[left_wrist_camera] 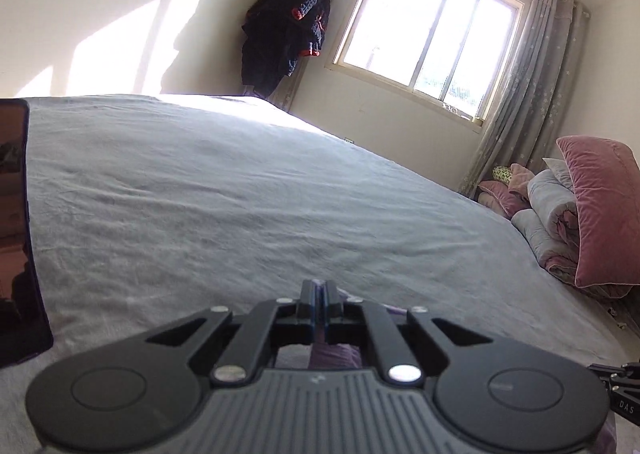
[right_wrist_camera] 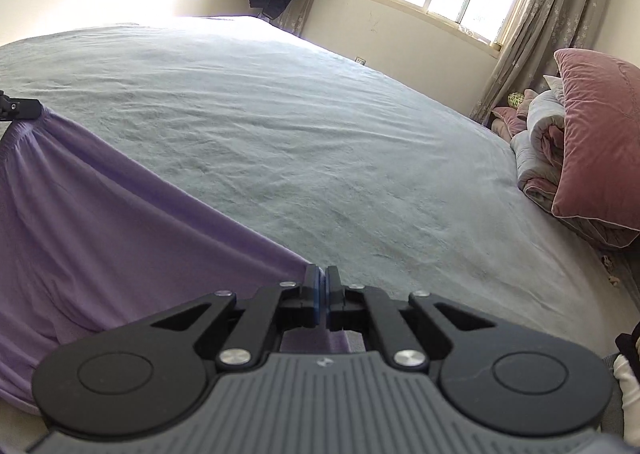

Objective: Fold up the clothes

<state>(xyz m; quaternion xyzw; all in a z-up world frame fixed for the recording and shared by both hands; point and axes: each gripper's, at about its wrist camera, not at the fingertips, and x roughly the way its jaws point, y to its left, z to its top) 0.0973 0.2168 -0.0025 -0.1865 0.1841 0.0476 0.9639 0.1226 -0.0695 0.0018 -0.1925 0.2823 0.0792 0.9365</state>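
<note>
- The left gripper (left_wrist_camera: pixel 320 286) sits low in its own view, pointing out across the grey bedsheet (left_wrist_camera: pixel 208 189), its two fingers drawn together with a sliver of purple cloth pinched between them.
- More of that purple garment (right_wrist_camera: pixel 92 221) shows under the left gripper's body, in the gap behind the fingers, at the bottom centre of the left view.
- The right gripper (right_wrist_camera: pixel 322 286) is held the same way, low and level over the bed, its fingers clamped on a corner of the garment at the bottom centre of the right view.
- From that corner the garment stretches up to the left edge of the right view, where the tip of the left gripper holds its other bunched corner; the cloth between sags in soft folds and fills the lower left of the frame.
- The garment hangs just above or onto the near side of the bed; I cannot tell whether its lower part touches the sheet.
- At the right edge, a pink pillow (right_wrist_camera: pixel 600 141) leans upright against a rolled quilt (right_wrist_camera: pixel 540 145).
- A window (left_wrist_camera: pixel 428 41) with grey curtains (left_wrist_camera: pixel 536 81) is upper right; a dark coat (left_wrist_camera: pixel 288 29) hangs in the corner left of it.
- A dark board (left_wrist_camera: pixel 16 230) stands along the left edge of the left view.
</note>
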